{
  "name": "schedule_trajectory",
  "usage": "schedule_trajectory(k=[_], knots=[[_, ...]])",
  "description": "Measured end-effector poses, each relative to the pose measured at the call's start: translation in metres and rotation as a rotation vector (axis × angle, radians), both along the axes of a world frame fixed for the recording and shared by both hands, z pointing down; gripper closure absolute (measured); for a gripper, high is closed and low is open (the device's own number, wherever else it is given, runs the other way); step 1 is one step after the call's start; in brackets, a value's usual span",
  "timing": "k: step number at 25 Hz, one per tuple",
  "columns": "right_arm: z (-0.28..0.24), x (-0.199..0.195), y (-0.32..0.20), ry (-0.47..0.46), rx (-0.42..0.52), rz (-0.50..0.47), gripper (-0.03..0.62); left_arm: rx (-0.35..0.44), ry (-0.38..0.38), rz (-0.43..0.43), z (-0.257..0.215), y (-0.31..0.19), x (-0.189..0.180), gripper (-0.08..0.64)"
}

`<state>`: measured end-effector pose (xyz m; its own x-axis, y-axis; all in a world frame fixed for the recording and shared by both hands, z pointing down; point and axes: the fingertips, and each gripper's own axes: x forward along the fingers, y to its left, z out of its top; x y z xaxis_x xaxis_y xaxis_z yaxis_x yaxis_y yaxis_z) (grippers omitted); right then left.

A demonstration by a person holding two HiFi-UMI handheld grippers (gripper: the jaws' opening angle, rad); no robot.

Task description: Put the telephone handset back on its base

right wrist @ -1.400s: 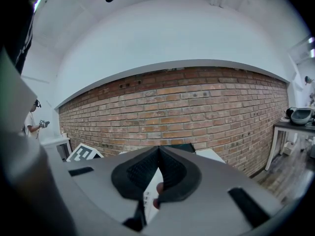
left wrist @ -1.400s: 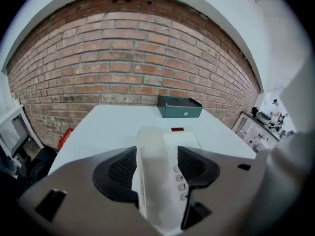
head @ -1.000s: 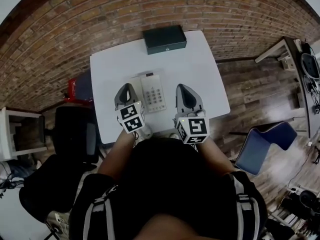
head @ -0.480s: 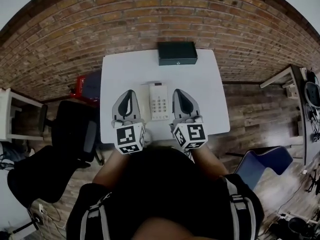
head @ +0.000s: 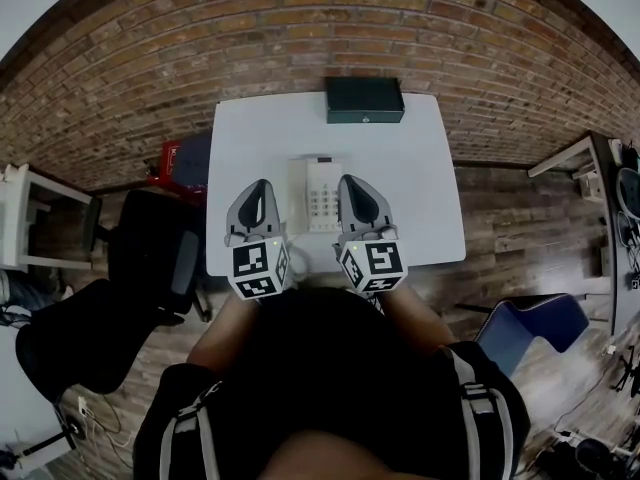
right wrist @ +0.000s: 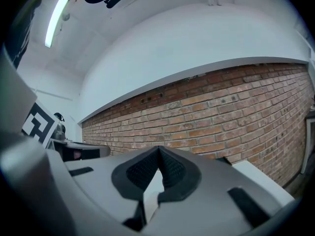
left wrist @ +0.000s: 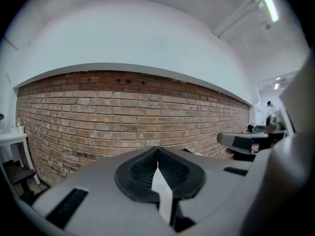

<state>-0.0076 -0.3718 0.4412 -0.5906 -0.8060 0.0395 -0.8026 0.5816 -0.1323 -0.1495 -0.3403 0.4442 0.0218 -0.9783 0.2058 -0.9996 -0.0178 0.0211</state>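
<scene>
The white telephone base point(head: 322, 194) with its keypad lies in the middle of the white table point(head: 425, 168). A pale long part runs along its left side; whether that is the handset I cannot tell. A small white shape point(head: 297, 259) shows at the table's front edge between the two marker cubes, mostly hidden. My left gripper point(head: 259, 185) hovers just left of the base, shut and holding nothing. My right gripper point(head: 349, 180) hovers just right of it, also shut and holding nothing. In both gripper views, the left gripper point(left wrist: 157, 149) and the right gripper point(right wrist: 158, 149) have their pads meeting, facing the brick wall.
A black box point(head: 365, 99) sits at the table's back edge. A black office chair point(head: 150, 258) stands left of the table and a blue chair point(head: 525, 328) at the lower right. A red object point(head: 168, 158) lies by the table's left side. The brick wall point(left wrist: 123, 112) rises behind.
The head view has shifted, so the table sits more to the right. Both grippers have drawn in closer to the sides of the telephone base. Their jaws stay shut.
</scene>
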Motion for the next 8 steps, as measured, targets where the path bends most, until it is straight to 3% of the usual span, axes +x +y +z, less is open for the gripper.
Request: schedule_trajectory(k=[8], knots=[[0.0034,-0.0027,-0.004,0.023,-0.007,-0.009,0.598,0.008,0.035,0.002,-0.0102,-0.0021,-0.0004,0.555]])
